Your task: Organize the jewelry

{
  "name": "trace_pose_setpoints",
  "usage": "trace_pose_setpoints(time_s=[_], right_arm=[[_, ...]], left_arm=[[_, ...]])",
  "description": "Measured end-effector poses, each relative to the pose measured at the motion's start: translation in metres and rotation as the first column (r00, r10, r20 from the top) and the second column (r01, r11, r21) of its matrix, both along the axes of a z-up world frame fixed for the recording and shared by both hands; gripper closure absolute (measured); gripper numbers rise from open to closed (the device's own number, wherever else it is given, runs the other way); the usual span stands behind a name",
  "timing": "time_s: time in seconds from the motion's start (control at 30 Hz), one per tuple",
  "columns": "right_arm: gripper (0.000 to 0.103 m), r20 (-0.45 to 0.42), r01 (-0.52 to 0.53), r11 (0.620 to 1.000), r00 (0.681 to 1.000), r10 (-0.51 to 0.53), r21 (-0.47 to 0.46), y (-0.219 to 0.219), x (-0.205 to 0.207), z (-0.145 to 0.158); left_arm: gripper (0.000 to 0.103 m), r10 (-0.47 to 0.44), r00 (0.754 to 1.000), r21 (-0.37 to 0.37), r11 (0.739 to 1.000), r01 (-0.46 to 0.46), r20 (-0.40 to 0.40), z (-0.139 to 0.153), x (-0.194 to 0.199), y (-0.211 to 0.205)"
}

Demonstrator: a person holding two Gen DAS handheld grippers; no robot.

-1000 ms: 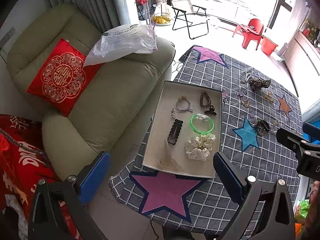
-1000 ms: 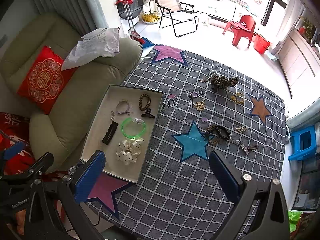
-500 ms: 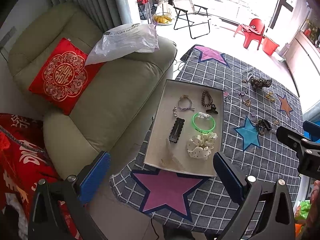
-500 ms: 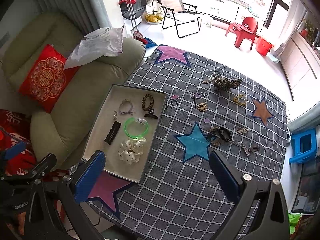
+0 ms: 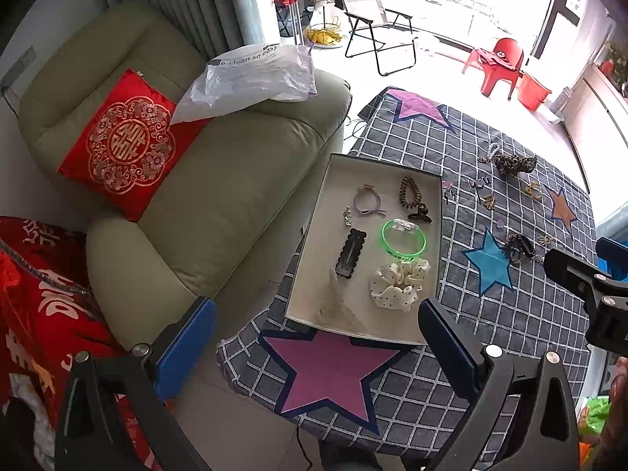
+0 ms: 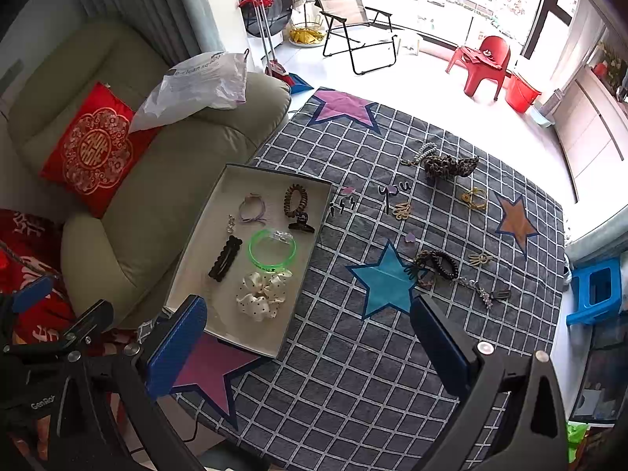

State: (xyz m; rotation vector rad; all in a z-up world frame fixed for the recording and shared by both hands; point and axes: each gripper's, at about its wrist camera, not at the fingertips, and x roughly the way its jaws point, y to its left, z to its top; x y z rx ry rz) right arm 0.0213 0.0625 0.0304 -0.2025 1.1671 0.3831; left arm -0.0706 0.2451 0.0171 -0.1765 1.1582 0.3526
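A shallow beige tray (image 5: 314,259) (image 6: 196,251) sits on the left of a round table with a grey checked star cloth (image 6: 353,353). In it lie a green bangle (image 6: 272,249), a white dotted scrunchie (image 6: 261,294), a black clip (image 6: 223,259), a brown coil tie (image 6: 295,199) and a purple hair tie (image 6: 253,209). Several loose pieces lie on the cloth: a leopard scrunchie (image 6: 449,167), a dark coil tie (image 6: 437,263), gold knots (image 6: 474,198). My left gripper (image 5: 314,345) and right gripper (image 6: 310,345) are open and empty, held high above the near table edge.
A green sofa (image 5: 196,196) with a red cushion (image 5: 121,145) and a plastic bag (image 5: 251,78) stands left of the table. A blue stool (image 6: 596,290) stands at the right. A folding chair (image 6: 353,27) and a red chair (image 6: 482,62) stand on the far floor.
Both views have shifted slightly, so the tray and table sit a little further right. Nothing on the table has moved and both grippers remain open.
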Motion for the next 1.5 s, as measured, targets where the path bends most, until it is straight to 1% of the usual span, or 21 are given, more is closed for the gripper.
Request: trace_pose_setpoints(time_s=[1.1,1.5], right_arm=[[0.0,0.001,-0.001,1.0,1.0,0.001,0.001,0.0023,-0.0014,0.0008],[0.0,0.0,0.0,1.0,1.0,0.0,0.001,0.0019,-0.0018,0.0004]], left_arm=[[0.0,0.009,1.0,0.001,1.0,-0.009,0.0,-0.0006,-0.0011,0.0013],[0.0,0.033,0.999,-0.009,0.999,-0.033,-0.004,-0.0021,-0.0021,0.0032]])
